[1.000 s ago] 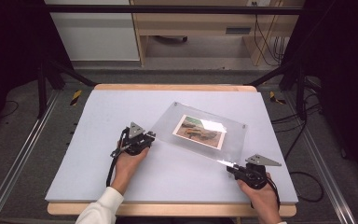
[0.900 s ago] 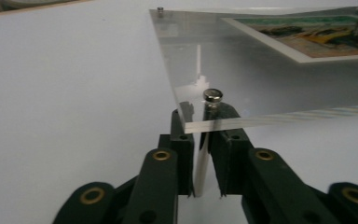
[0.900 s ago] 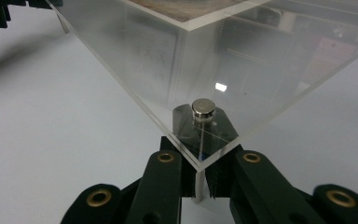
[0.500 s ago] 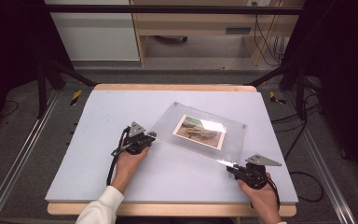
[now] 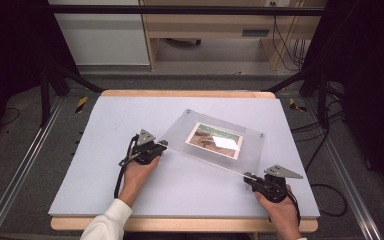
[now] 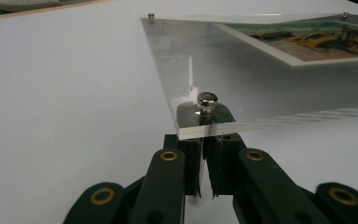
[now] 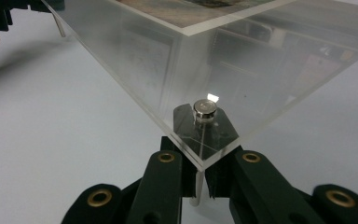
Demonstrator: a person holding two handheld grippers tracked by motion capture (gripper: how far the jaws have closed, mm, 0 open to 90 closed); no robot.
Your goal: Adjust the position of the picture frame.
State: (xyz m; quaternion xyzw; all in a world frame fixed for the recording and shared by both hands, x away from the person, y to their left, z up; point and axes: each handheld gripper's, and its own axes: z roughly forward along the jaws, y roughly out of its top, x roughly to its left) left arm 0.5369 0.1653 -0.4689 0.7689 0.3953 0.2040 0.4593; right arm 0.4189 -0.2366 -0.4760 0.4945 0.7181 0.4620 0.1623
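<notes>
Fingers of the left gripper [image 5: 159, 145] and right gripper [image 5: 250, 178] are clenched on standoff pins beneath two corners of the clear acrylic frame [image 5: 215, 142]. Frame spans between both grippers above the worktop [image 5: 105, 130], long axis diagonal, photo [image 5: 215, 140] facing up.

Acrylic photo frame [image 5: 220, 142] occupies worktop [image 5: 105, 125] centre-right, raised on corner standoff pins [image 6: 193, 201]; gap beneath. Left half, far edge strip, near edge band between hands: open. Dark posts [image 5: 45, 85] flank far corners.
</notes>
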